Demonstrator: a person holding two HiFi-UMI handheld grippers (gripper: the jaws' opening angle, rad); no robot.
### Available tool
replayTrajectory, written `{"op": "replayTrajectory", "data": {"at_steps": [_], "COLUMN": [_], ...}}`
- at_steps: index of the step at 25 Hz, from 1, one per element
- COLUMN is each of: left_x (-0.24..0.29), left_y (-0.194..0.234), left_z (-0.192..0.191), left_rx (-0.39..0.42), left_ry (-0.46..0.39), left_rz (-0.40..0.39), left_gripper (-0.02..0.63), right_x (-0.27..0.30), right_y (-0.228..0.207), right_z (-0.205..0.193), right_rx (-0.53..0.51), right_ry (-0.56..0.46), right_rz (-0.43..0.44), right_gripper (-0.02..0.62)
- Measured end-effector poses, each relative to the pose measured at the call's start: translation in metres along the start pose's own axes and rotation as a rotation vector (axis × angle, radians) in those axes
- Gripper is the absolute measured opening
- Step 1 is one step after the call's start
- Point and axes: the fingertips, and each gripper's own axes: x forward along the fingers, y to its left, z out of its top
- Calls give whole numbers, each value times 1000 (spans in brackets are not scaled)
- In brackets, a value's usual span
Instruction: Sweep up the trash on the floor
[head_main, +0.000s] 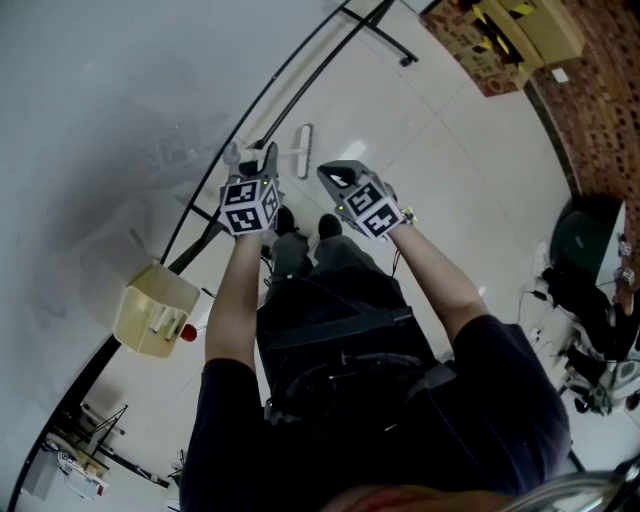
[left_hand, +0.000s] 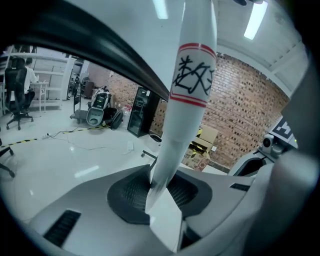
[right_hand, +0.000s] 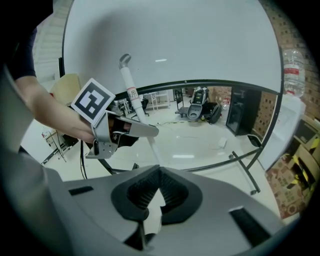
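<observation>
one white handle sits clamped in left gripper jaws.

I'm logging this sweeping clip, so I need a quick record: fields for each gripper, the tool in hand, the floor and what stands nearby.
Left gripper: shut on the white handle, which runs up between its jaws
Handle: red bands with black scribble between them
Right gripper: shut, nothing between its jaws
Floor: pale and glossy
Nearby: white board on a black frame; yellow box on the person's left; brick wall
</observation>
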Motion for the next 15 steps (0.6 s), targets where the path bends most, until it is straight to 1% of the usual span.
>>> {"op": "replayTrajectory", "data": {"at_steps": [6, 10, 15], "left_x": [17, 16, 8], "left_y": [18, 24, 25], "left_z": [14, 17, 8], "left_rx": [5, 16, -3], "left_ry": [-36, -25, 4], "left_rz": [18, 13, 25], "left_gripper": [94, 98, 101], "right_x": [2, 1, 1], "right_y": [-7, -7, -7], "right_z": [-11, -2, 10], "right_rx": [22, 18, 19], "right_ry": [12, -11, -20], "right_rz": [-15, -34, -22], "right_gripper": [14, 14, 14]}}
